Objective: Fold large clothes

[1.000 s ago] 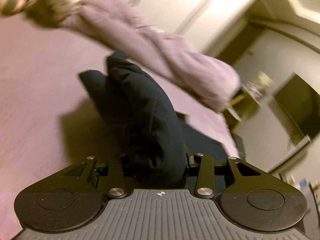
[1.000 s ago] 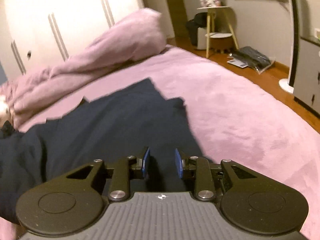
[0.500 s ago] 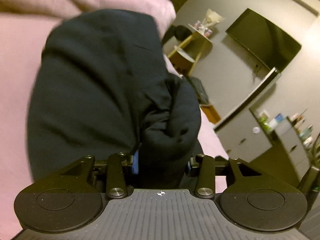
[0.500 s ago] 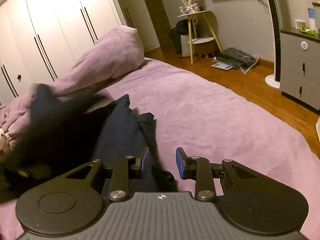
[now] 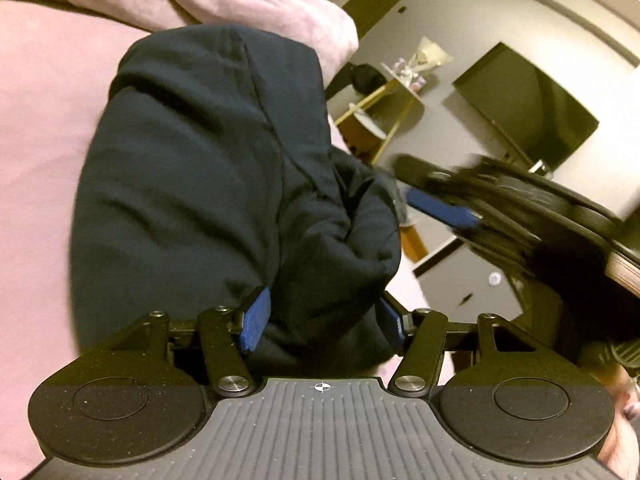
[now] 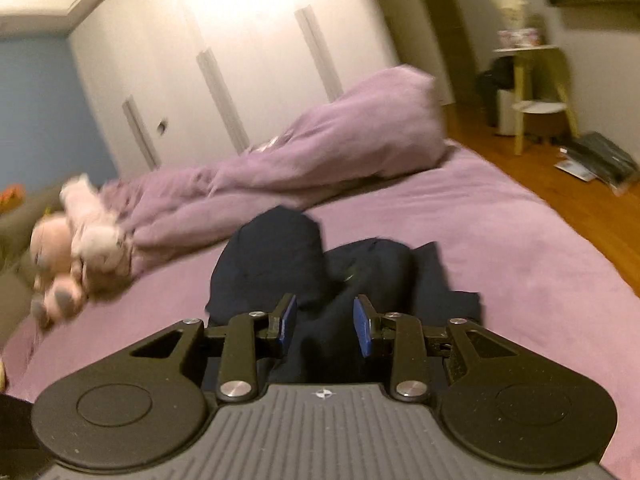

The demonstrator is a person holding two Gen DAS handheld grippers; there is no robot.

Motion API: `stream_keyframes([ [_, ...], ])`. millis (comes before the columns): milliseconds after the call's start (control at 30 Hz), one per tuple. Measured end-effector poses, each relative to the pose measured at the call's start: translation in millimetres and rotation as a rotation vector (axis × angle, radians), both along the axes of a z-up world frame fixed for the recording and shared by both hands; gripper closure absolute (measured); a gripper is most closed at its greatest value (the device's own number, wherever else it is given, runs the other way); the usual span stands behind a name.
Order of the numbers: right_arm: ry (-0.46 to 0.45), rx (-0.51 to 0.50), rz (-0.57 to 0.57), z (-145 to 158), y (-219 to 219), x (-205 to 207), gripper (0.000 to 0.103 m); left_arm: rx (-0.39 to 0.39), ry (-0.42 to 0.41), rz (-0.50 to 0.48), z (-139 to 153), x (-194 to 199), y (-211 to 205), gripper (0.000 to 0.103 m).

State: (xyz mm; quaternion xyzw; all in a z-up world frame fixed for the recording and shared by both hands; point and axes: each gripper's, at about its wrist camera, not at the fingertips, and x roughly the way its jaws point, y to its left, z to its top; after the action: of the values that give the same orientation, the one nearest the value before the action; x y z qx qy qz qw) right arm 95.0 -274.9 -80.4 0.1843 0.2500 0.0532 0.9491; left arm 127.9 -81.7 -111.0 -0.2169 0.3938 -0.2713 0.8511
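Note:
A dark navy garment (image 5: 200, 160) lies bunched on the purple bed (image 5: 40, 120). One thick fold of it sits between the jaws of my left gripper (image 5: 324, 320). Those jaws are opening, and the left blue pad (image 5: 254, 318) shows its bare face beside the cloth. In the left wrist view my right gripper (image 5: 404, 184) hovers blurred at the right, its tips beside the fold's far edge. The right wrist view has the right gripper (image 6: 325, 326) part open above the heaped garment (image 6: 272, 252). Cloth shows through the gap, and nothing is visibly pinched.
A rumpled purple duvet (image 6: 340, 140) and a pink plush toy (image 6: 76, 248) lie along the far side of the bed (image 6: 480, 240). White wardrobes (image 6: 240, 60) stand behind. A yellow side table (image 6: 532, 80) and a black bag (image 6: 600, 160) stand on the wooden floor.
The garment went from spread flat to a bunched heap. My left jaws have widened around its fold. The right gripper has risen and now shows in the left wrist view.

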Motion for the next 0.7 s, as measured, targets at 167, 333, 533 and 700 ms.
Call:
stream_keyframes([
  [167,0.232,-0.191,-0.048,-50,11,24,0.074,-0.001,0.061,0.011,5,-10,19,0.04],
  [333,0.271,-0.137,-0.073,-77,-3,15,0.075,0.063,0.087,0.032,16,-8,25,0.039],
  [533,0.282,-0.183,-0.079,-80,4,16,0.075,0.157,0.069,0.074,26,-9,27,0.036],
  [700,0.281,-0.186,-0.085,-77,4,8,0.075,0.221,0.068,0.135,30,-13,36,0.033],
])
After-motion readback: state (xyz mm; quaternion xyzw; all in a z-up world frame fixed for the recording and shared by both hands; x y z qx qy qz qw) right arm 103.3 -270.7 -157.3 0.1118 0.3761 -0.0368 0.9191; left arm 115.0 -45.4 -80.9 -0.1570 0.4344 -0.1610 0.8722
